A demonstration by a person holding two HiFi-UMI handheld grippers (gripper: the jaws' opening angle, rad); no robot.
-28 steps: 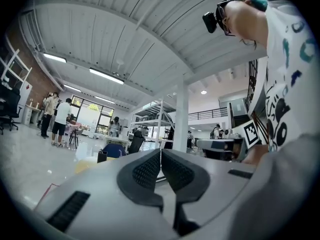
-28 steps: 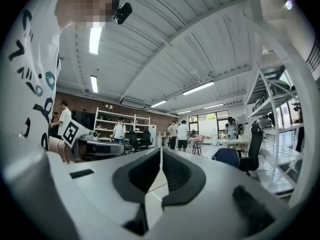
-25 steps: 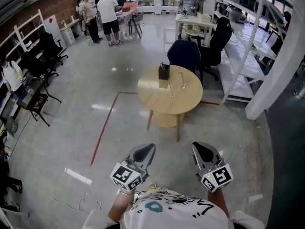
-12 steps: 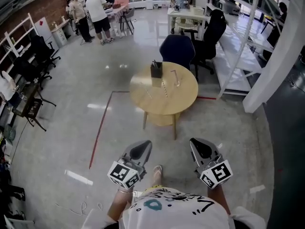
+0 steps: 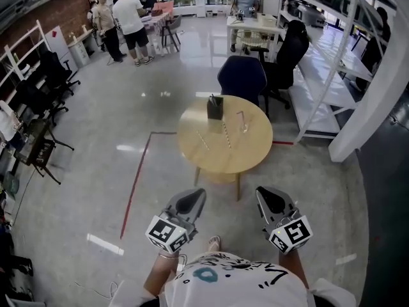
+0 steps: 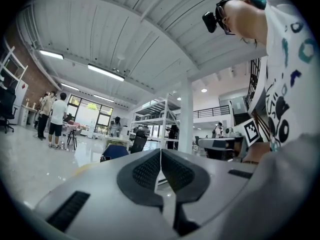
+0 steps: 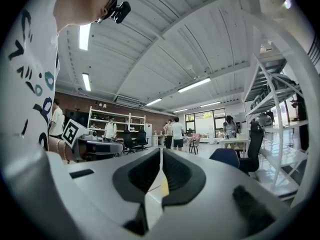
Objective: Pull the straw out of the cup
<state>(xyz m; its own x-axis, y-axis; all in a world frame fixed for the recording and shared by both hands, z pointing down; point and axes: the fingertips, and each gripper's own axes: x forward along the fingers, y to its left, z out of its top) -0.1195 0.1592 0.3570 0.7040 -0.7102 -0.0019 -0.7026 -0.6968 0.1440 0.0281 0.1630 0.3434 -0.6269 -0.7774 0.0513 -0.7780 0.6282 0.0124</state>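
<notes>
Open lab/office w/ desks point(image 5: 254, 25), racks point(image 5: 323, 62), chairs point(image 5: 289, 51)

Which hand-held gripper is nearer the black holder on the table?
Left, narrowly. Left hand-held gripper: near side of the black holder, almost in line. Right hand-held gripper: offset farther right.

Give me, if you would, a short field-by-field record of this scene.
left gripper: shut, empty, held close to the body
right gripper: shut, empty, level with the left
round table: ahead, well apart from both grippers
cup: clear, on the table's right; straw hard to make out
black holder: table's far edge
task: straw not yet pulled
</notes>
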